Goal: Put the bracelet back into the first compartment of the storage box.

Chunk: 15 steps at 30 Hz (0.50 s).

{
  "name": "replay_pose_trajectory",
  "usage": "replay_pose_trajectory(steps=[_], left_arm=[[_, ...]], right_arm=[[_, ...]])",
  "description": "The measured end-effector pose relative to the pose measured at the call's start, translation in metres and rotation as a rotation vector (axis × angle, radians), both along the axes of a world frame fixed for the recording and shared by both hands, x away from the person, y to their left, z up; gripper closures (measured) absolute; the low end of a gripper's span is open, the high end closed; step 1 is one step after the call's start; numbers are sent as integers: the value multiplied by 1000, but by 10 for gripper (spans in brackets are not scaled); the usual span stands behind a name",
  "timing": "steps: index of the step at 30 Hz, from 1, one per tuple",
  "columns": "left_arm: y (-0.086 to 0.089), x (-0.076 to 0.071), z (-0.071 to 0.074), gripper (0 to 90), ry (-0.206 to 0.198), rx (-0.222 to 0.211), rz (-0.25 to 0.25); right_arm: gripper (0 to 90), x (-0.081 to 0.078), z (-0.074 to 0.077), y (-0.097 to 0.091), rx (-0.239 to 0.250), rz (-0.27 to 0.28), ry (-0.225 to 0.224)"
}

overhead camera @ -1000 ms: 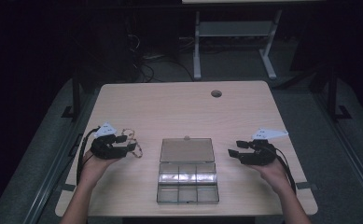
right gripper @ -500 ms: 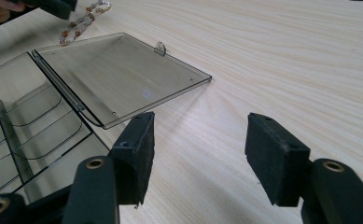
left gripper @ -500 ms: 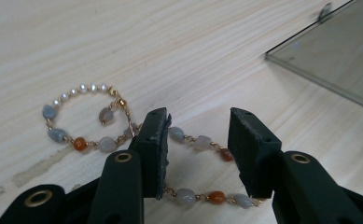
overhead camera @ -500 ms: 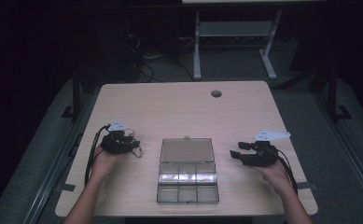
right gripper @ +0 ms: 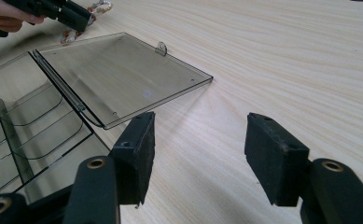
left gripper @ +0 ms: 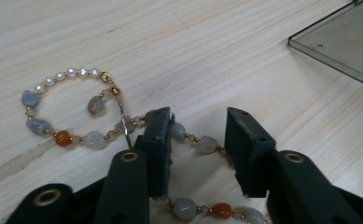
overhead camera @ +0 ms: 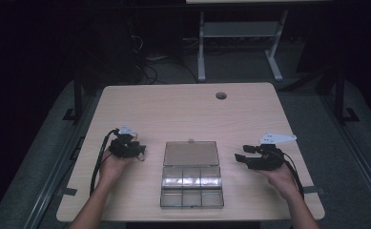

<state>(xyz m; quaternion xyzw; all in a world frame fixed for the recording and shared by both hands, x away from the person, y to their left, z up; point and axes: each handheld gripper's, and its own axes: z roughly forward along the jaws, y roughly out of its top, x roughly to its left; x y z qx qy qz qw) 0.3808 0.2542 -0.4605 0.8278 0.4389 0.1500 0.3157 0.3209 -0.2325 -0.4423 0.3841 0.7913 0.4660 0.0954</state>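
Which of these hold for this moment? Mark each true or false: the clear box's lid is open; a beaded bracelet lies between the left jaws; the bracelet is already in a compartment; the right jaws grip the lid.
1. The clear box has its lid open, lying flat on the table. True.
2. A stretch of the beaded bracelet lies between the jaws of the left gripper, which have just been closing. True.
3. The bracelet is already in a compartment of the box. False: it lies on the table beside the box.
4. The right gripper grips the lid. False: its jaws are open over bare table, apart from the lid.
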Motion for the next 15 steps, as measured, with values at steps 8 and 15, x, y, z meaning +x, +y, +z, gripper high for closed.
replay_pose_trajectory(steps=[8, 15], left_arm=[[4, -1, -1, 838, -17, 8, 7], [11, 0, -2, 858, 3, -48, -3]], right_arm=[[426, -1, 0, 0, -1, 0, 1], [432, -1, 0, 0, -2, 3, -1]])
